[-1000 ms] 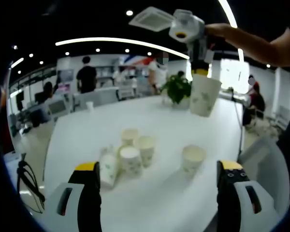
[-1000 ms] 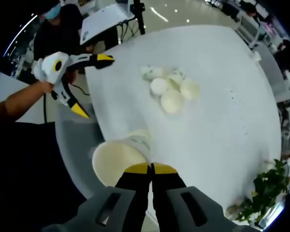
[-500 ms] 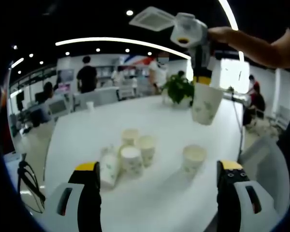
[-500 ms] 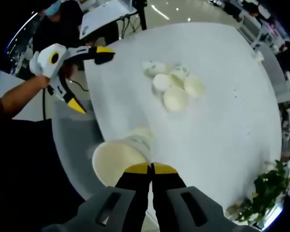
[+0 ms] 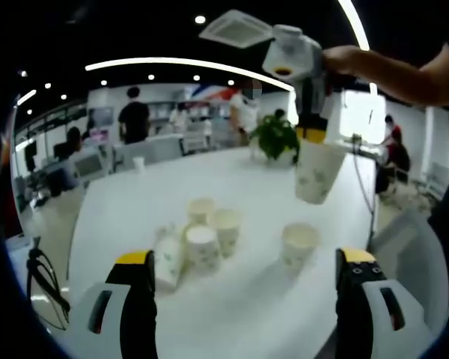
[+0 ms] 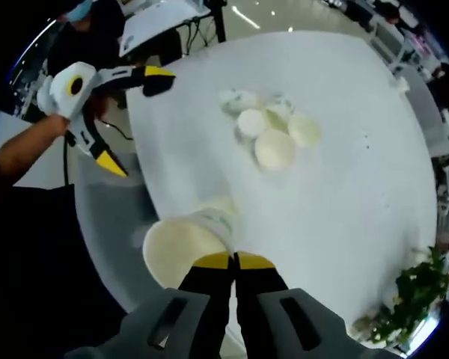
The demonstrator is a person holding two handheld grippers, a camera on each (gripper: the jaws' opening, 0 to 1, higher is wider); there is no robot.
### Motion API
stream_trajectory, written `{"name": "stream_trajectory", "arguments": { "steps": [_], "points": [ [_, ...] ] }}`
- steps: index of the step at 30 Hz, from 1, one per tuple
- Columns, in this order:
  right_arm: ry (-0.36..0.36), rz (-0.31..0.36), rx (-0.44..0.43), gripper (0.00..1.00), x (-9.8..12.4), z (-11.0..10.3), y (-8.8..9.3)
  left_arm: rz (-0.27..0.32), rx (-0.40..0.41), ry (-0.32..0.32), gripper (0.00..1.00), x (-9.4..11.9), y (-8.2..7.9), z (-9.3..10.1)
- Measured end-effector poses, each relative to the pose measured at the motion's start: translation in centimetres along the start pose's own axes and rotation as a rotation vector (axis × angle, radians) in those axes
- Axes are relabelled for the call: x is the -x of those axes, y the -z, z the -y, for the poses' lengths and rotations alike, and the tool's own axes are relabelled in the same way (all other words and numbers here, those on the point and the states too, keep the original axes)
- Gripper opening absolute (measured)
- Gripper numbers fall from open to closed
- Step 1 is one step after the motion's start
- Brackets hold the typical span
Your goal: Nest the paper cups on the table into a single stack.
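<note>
A white paper cup with a green print [image 5: 314, 173] hangs in the air, my right gripper [image 5: 311, 134] shut on its rim from above. It is above a lone upright cup [image 5: 299, 245] on the white table [image 5: 120, 202]. To the left stand three upright cups [image 5: 209, 228], with one more cup lying on its side [image 5: 167, 258]. My left gripper [image 5: 245, 258] is open and low at the near edge, holding nothing. In the right gripper view the held cup [image 6: 183, 247] shows its open mouth at my right gripper [image 6: 232, 260]; the cluster [image 6: 273, 134] lies beyond, and the left gripper [image 6: 138, 123] is open.
A potted plant [image 5: 273, 138] stands at the table's far side, also seen as the plant [image 6: 404, 299]. One small cup [image 5: 138, 163] sits far back. People stand at desks behind. A hand holds the left gripper off the table's rim [image 6: 135, 224].
The right gripper has brought the held cup down and closer over the lone cup. The left gripper and the cups on the table have stayed put.
</note>
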State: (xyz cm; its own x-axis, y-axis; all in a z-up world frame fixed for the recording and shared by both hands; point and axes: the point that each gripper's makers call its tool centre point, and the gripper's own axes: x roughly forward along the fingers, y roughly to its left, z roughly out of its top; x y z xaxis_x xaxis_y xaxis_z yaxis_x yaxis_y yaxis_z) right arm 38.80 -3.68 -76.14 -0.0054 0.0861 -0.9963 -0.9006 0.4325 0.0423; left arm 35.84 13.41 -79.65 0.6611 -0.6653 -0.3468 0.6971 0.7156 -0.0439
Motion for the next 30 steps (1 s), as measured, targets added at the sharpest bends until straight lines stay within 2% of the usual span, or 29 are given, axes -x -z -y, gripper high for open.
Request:
{"name": "stream_trajectory", "arguments": {
  "steps": [30],
  "points": [
    [-0.011, -0.024, -0.063, 0.00, -6.7, 0.2, 0.6, -0.001, 0.023, -0.016, 0.98, 0.5, 1.1, -0.1]
  ]
}}
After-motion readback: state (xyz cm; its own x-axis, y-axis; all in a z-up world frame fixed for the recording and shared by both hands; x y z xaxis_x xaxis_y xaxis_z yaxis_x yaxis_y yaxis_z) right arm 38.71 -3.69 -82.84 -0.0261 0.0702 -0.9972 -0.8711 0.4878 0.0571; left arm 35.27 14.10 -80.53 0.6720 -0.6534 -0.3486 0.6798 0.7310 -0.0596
